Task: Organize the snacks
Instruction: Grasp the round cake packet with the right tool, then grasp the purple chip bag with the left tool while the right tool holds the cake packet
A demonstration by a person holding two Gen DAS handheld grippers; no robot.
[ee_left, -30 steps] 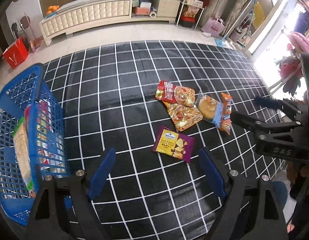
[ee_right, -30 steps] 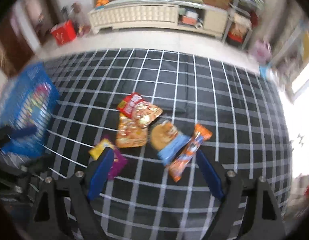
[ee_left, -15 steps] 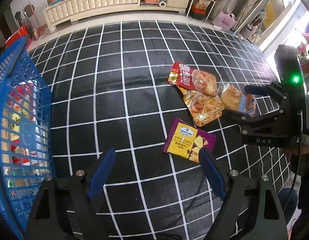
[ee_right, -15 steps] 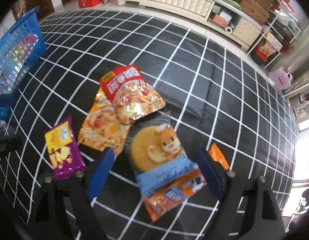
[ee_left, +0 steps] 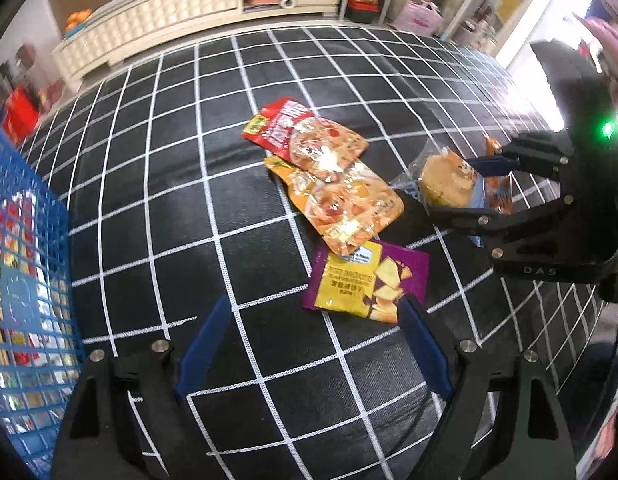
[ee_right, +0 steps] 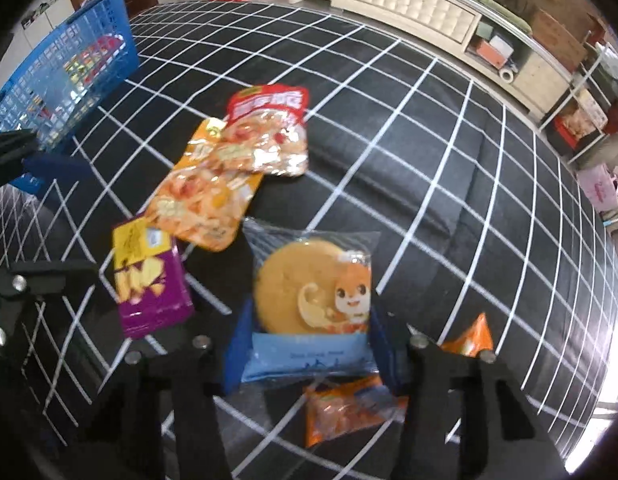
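— Right gripper? Closed on the round-cake packet, near centre; orange bar wrapper beneath, seen only here.
— Left gripper? Wide open, holding nothing, above purple chip packet; blue basket far left.

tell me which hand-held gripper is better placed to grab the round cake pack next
Right. The right hand-held gripper already has its fingers on either side of the round cake pack. The left hand-held gripper hangs open near the purple chip bag, apart from the cake.

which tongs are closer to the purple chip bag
Left. The left tongs hang open right over the purple chip bag; the right tongs straddle the round cake packet beside it.
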